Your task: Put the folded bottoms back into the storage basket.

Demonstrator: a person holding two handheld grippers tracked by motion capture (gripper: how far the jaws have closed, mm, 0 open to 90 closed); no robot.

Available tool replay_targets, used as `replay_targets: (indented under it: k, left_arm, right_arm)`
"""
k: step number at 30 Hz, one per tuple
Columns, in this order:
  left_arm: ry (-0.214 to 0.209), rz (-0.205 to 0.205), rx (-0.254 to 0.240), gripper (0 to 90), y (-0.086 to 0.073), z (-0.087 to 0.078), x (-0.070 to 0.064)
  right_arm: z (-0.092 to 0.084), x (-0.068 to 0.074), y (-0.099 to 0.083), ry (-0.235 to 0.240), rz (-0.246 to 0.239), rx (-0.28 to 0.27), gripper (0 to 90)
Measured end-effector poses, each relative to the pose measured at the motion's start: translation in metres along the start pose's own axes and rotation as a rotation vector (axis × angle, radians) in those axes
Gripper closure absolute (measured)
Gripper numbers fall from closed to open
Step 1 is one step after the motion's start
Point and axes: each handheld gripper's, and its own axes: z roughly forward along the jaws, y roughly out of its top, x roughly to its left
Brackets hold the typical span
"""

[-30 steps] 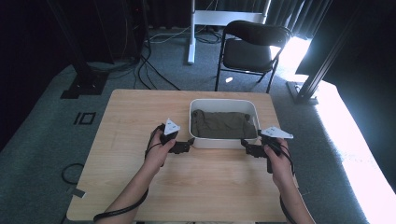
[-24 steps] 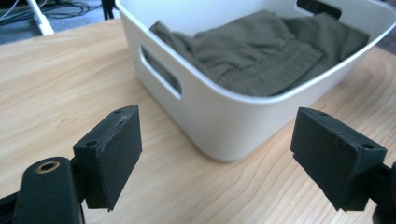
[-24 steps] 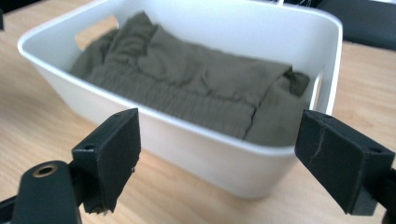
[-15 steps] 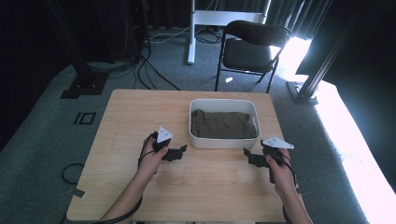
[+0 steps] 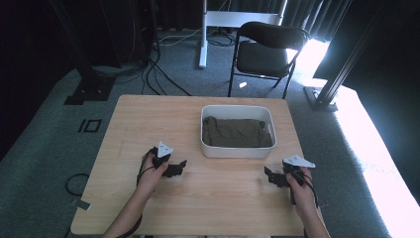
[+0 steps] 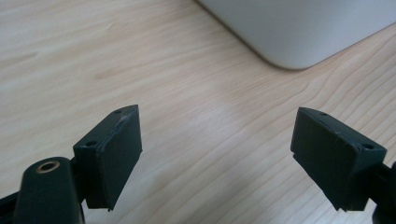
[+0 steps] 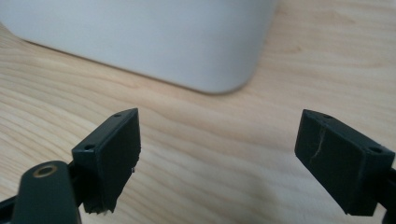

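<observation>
From the high view, a white rectangular plastic bin [image 5: 236, 148] is sitting on the light wooden table [image 5: 124, 129], holding a crumpled dark olive cloth [image 5: 236, 133]. The left gripper [image 5: 179, 167] is resting near the bin's front left corner, the right gripper [image 5: 270, 176] near its front right corner.

In the left gripper view, the black jaws are standing spread and empty, the bin's rounded corner [image 6: 299, 32] lying ahead.

In the right gripper view, the jaws are likewise gaping with nothing between them, facing the bin's wall [image 7: 154, 37].

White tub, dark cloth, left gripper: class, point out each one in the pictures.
White tub [image 5: 236, 150], high view, near wall.
Dark cloth [image 5: 236, 133], high view, middle of its folds.
Left gripper [image 5: 182, 165], high view, between its fingertips.
</observation>
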Motion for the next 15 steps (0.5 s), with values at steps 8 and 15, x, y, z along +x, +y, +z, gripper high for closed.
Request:
replay_targets:
  k: [8,15]
  left_arm:
    - [0.031,-0.022,0.000,18.0,-0.011,-0.010,0.010]
    - [0.064,-0.021,0.034,18.0,-0.019,-0.014,0.015]
  right_arm:
    - [-0.005,-0.009,-0.014,-0.052,0.021,0.042,14.2]
    - [-0.007,-0.014,-0.023,-0.074,0.033,0.066,14.1]
